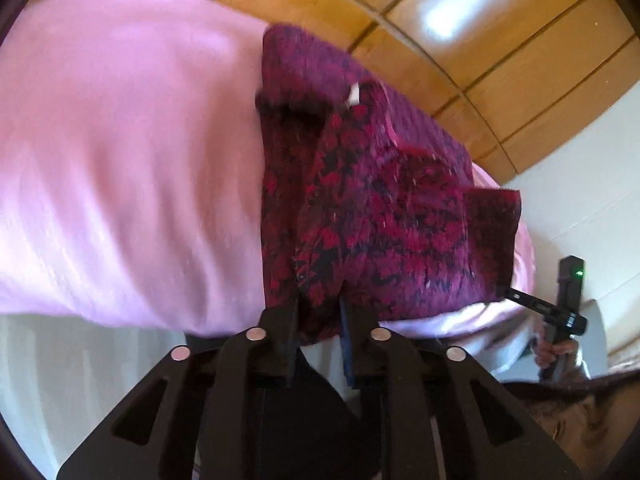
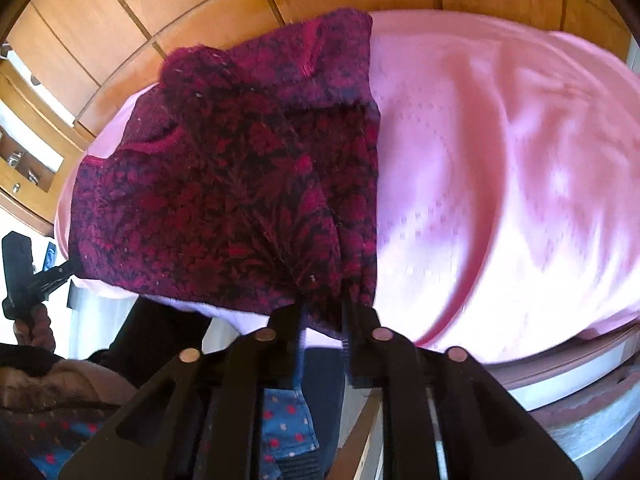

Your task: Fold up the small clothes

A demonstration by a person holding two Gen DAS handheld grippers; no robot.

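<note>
A small dark red and black patterned garment [image 1: 372, 200] lies on a bed covered with a pink sheet [image 1: 128, 168]. My left gripper [image 1: 320, 304] is shut on the garment's near hem, at its left corner. In the right wrist view the garment [image 2: 224, 200] spreads to the left, and my right gripper [image 2: 322, 308] is shut on its near hem at the right corner. The right gripper also shows in the left wrist view [image 1: 508, 292], at the garment's far right corner. The left gripper shows in the right wrist view [image 2: 70, 268], at the garment's left corner.
Wooden cupboard doors [image 1: 480, 40] stand behind the bed. The pink sheet [image 2: 500, 184] extends far to the right in the right wrist view. A shelf unit with small objects [image 2: 28, 152] stands at the left. The person's clothing [image 2: 288, 428] shows below the right gripper.
</note>
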